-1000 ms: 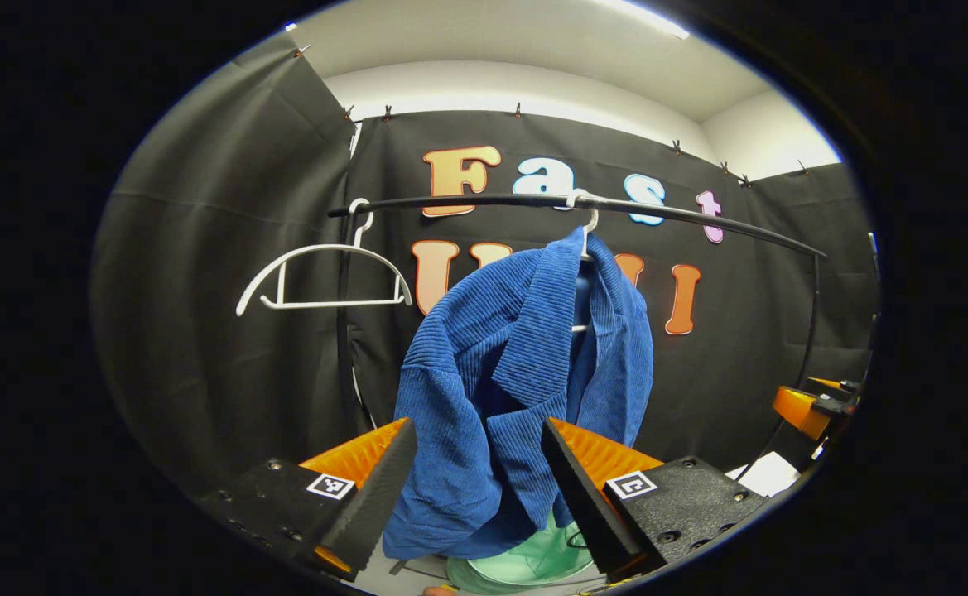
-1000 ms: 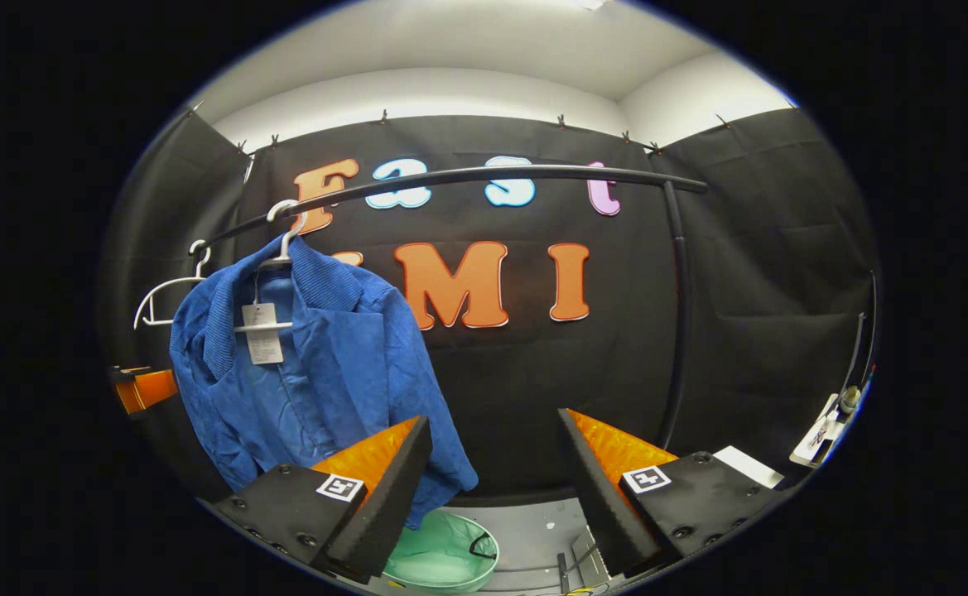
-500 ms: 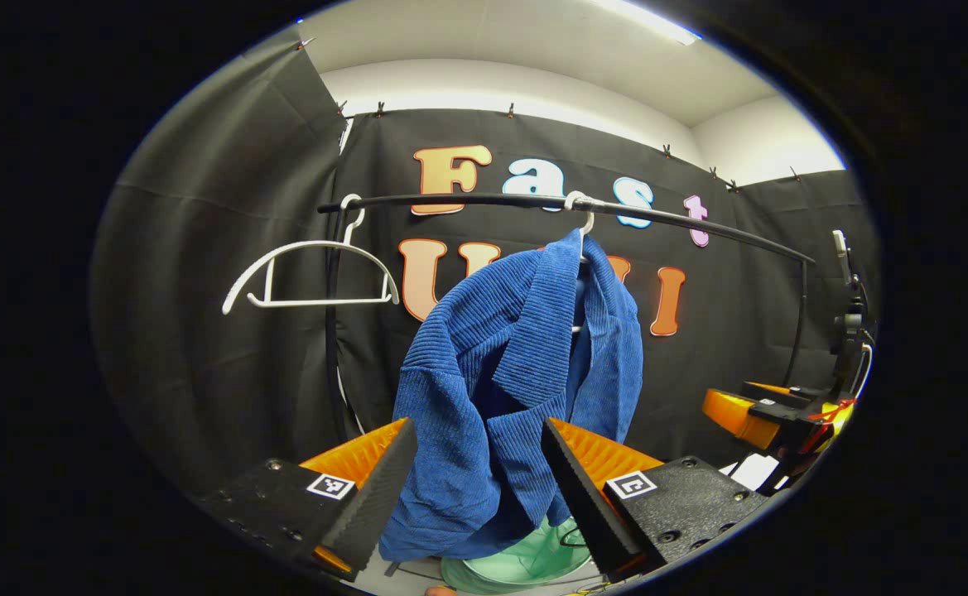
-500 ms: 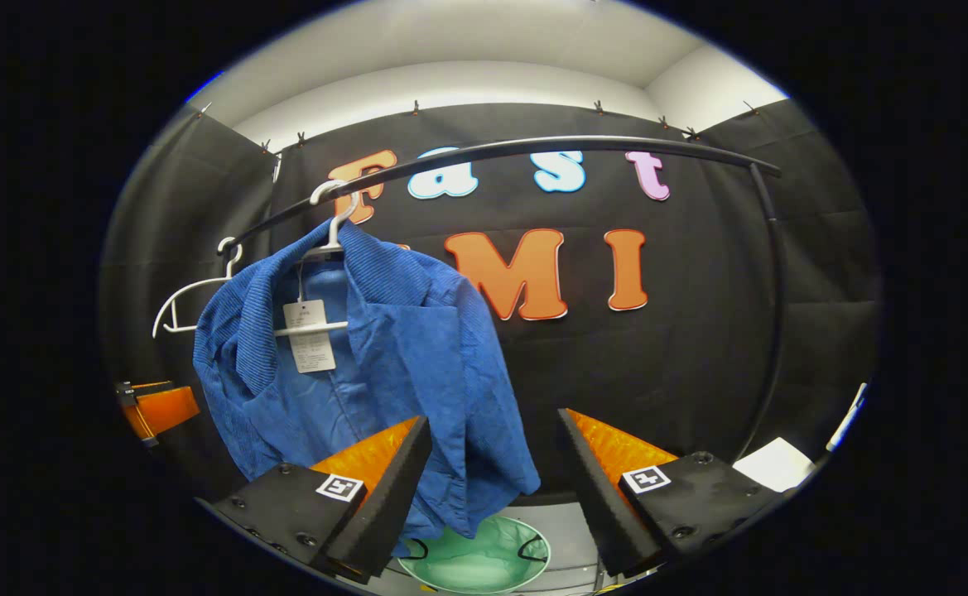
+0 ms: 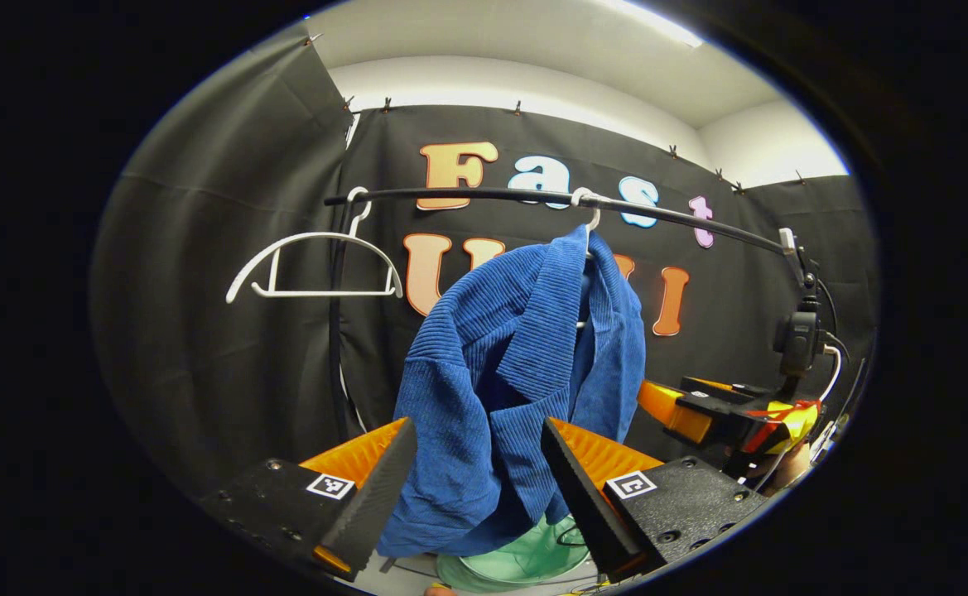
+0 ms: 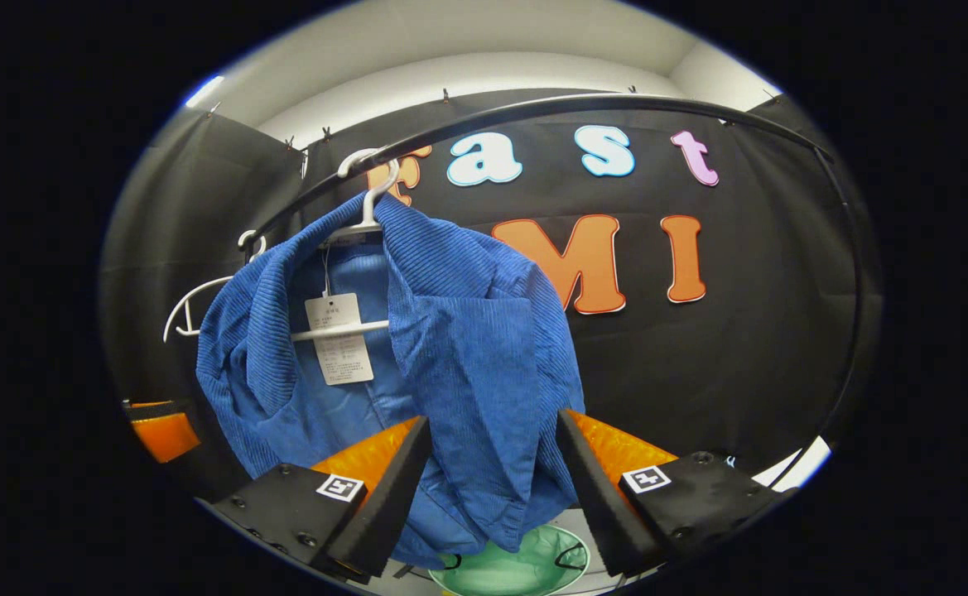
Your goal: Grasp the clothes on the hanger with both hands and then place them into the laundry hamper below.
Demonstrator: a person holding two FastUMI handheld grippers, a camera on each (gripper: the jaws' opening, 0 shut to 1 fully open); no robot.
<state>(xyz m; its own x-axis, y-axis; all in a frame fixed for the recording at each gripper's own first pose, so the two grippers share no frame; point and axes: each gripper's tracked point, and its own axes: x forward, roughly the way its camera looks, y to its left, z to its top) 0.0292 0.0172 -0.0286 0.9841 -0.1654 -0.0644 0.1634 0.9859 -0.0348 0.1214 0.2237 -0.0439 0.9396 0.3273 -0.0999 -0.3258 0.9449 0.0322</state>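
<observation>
ribbed blue jacket [image 5: 517, 372] hangs on a white hanger [image 6: 365, 207]; left gripper [image 5: 474, 488] and right gripper [image 6: 492, 488], fingers spread wide, flank its hem without clamping; round green hamper [image 6: 508, 571] at 6 o'clock.

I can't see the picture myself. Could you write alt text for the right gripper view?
A blue corduroy jacket hangs on a white hanger from a black rail, with a paper tag inside the collar. The right gripper is open, the jacket's lower edge seen between its fingers. A green hamper sits below.
</observation>
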